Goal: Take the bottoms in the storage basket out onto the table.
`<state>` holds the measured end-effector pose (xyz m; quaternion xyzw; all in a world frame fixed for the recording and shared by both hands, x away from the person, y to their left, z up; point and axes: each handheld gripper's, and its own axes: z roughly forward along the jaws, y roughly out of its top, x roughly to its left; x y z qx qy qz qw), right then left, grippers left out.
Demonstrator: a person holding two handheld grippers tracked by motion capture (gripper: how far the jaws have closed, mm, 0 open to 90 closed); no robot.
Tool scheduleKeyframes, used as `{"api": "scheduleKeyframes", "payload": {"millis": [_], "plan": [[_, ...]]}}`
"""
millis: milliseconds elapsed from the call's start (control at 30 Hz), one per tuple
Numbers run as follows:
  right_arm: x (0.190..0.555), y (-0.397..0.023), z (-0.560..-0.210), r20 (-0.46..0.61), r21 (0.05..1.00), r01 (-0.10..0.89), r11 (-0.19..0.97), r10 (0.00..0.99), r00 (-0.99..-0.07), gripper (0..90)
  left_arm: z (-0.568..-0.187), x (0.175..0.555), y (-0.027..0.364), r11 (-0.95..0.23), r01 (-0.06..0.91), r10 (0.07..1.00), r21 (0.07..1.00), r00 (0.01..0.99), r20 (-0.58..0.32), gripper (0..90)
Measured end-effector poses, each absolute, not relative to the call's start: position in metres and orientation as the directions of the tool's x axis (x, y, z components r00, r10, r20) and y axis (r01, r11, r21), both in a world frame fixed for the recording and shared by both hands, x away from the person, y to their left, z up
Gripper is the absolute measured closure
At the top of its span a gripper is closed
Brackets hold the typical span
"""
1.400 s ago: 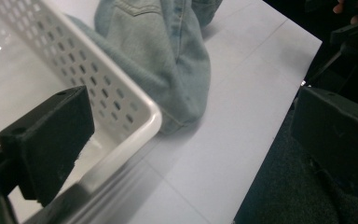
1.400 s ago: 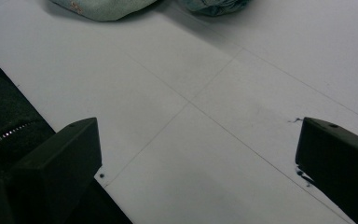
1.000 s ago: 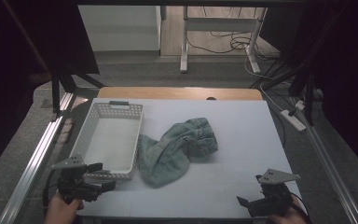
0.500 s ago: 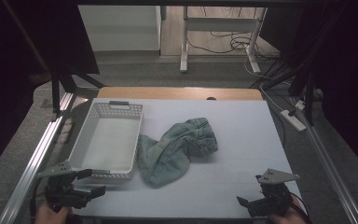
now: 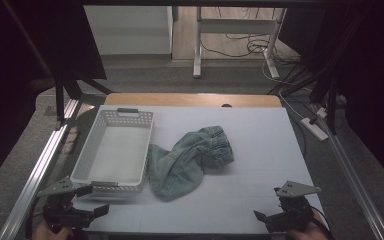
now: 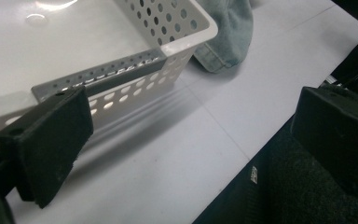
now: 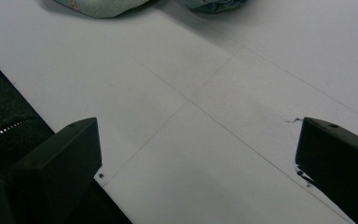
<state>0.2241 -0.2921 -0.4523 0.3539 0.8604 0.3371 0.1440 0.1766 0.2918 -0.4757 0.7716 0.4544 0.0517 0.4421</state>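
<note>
Denim garment [image 5: 190, 160]: one item, faded blue-green, crumpled in a loose heap near the middle of the white tabletop [image 5: 260, 150]. Its left edge lies against the right wall of the basket. Elastic-gathered end toward the far right of the heap, folded end toward the near edge. Position and shape unchanged across the last second. In the left gripper view its hemmed corner [image 6: 228, 32] lies just past the basket's near right corner; in the right gripper view its near edge [image 7: 102, 7] lies at the top of the frame.

Basket [image 5: 87, 165]: white plastic, rectangular, perforated walls, grey handle strip at each short end, upright on the left part of the tabletop. Interior holds nothing that can be made out. Not shifted since the earlier frames. Near wall and grey handle [image 6: 121, 70] in the left gripper view.

Left gripper [image 5: 91, 201]: at the near left corner of the tabletop, just in front of the basket's near wall, not touching it. Jaws apart, nothing between them. A second ago it sat higher, closer to the basket's near rim; half a second ago it had dropped back toward the near edge and farther left; now it sits a little to the right of that.

Right gripper [image 5: 267, 220]: at the near right corner, well apart from the garment. Jaws apart, bare tabletop between them. Place unchanged from both earlier frames.
</note>
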Motion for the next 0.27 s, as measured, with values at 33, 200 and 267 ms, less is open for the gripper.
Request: {"api": "scheduleKeyframes", "payload": {"millis": [33, 200, 267], "plan": [[0.2242, -0.2920, -0.4523, -0.009, 0.681, 0.512, 0.523, 0.706, -0.708, 0.8, -0.4757, 0.1757, 0.2924, -0.196, 0.657, 0.749, 0.728, 0.580, -0.321, 0.0], [0.2246, -0.2919, -0.4523, -0.007, 0.680, 0.515, 0.522, 0.706, -0.708, 0.8, -0.4763, 0.1744, 0.2949, -0.190, 0.666, 0.752, 0.721, 0.571, -0.330, 0.0], [0.2247, -0.2917, -0.4529, -0.011, 0.677, 0.514, 0.527, 0.706, -0.708, 0.8, -0.4764, 0.1755, 0.2948, -0.189, 0.671, 0.750, 0.717, 0.570, -0.336, 0.0]]}}
